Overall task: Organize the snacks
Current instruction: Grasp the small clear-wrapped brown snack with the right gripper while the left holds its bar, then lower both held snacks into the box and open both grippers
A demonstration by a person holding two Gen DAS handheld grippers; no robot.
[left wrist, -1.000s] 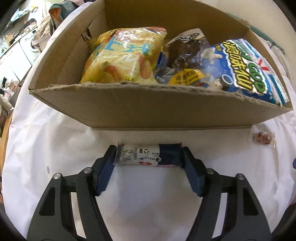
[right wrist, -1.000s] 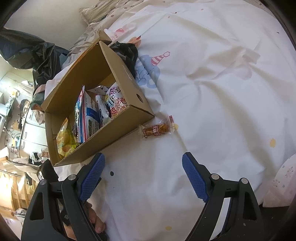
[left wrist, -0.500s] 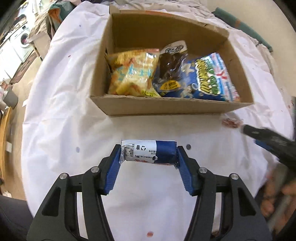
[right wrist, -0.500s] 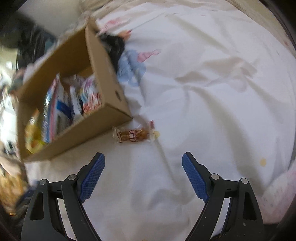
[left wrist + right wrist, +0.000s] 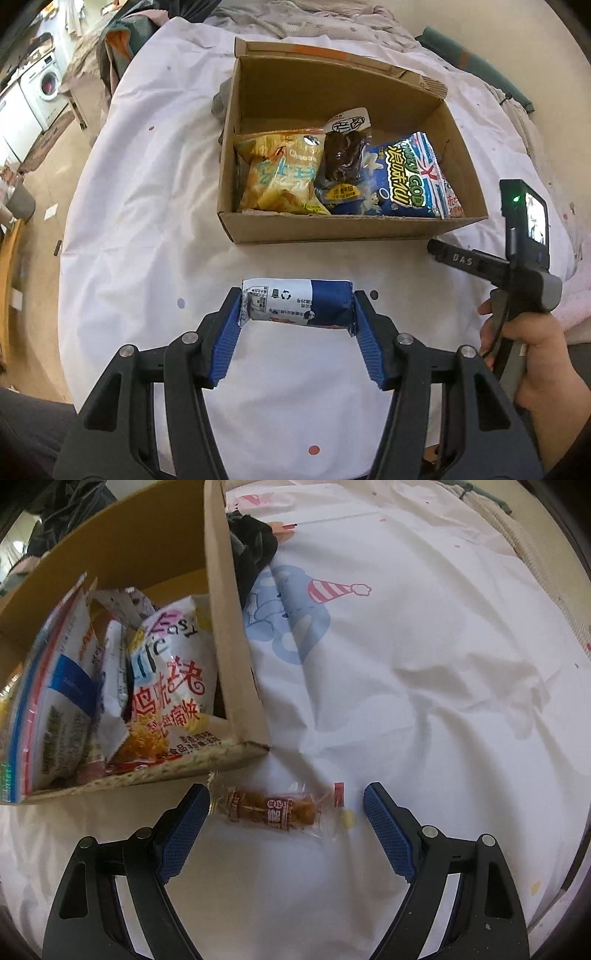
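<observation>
Left wrist view: the left gripper (image 5: 295,325) squeezes a small blue and white plastic snack packet (image 5: 295,307) by its two ends between its blue ridged pads. The packet is puffy, with crimped ends, and it hangs in the air in front of the brown cardboard box (image 5: 354,229). A second ago it lay low, close to the box's front wall; now it is lifted and the box looks smaller and farther off. Inside the box, against the front wall, stand a shiny yellow chip bag (image 5: 282,173), a dark brown clear-wrapped snack (image 5: 341,158) and a crinkly blue and white bag with green letters (image 5: 410,177). The box sits on a white cloth with little coloured dots (image 5: 147,221). To the right of the box a hand (image 5: 535,354) holds the grey handle of the right gripper, which was not in this view a second ago.

Right wrist view: the right gripper (image 5: 282,823) has come down close to the cloth, and its jaws stand wide open. Between them, touching neither pad, lies a small clear wrapper with an orange-brown snack inside (image 5: 280,808), just in front of the box's near corner. A second ago this snack was far ahead of the fingers. The box (image 5: 240,657) now looks much bigger, and a white bag with red letters (image 5: 173,686) leans against its side wall. The cloth is rumpled, with a blue cartoon animal in a striped party hat (image 5: 295,624) printed beside the box.
</observation>
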